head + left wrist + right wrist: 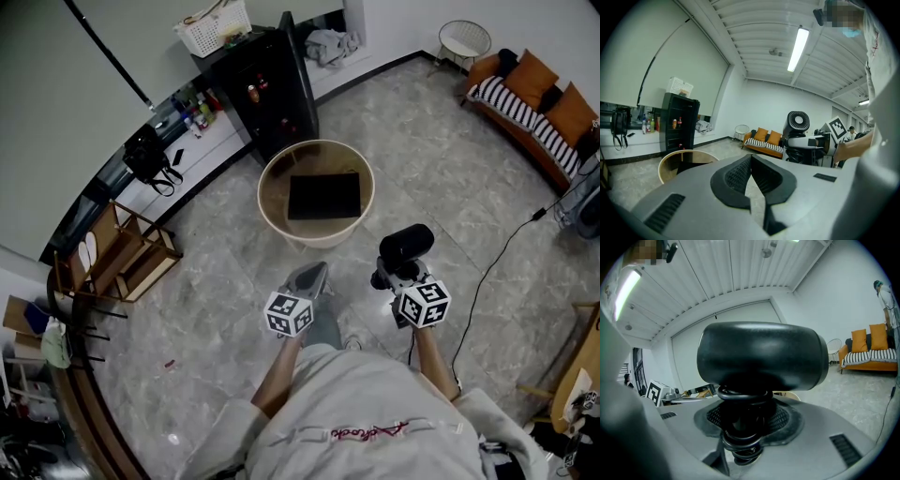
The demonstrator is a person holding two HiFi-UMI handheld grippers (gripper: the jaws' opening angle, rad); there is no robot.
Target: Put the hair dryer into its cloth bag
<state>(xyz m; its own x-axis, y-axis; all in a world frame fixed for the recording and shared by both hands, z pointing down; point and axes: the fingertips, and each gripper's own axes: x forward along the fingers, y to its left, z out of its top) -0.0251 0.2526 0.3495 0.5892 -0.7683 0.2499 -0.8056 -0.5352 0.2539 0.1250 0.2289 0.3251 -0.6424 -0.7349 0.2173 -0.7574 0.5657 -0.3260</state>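
The black hair dryer [406,244] stands upright in my right gripper [398,269], whose jaws are shut on its handle and the coiled cord wrapped round it. In the right gripper view the dryer's barrel [761,355] fills the middle above the jaws of the right gripper [745,430]. My left gripper [310,277] is shut with nothing in it, a little left of the right one; its pads meet in the left gripper view [751,171]. A flat black cloth bag [323,195] lies inside a round beige tub [272,183] on the floor ahead of both grippers. The dryer [798,124] also shows at the right of the left gripper view.
A black cabinet [272,89] stands behind the tub, with a white basket [214,28] on top. A wooden rack [131,253] is on the left, a striped sofa with orange cushions [534,98] at the far right. A black cable [497,272] runs across the floor on the right.
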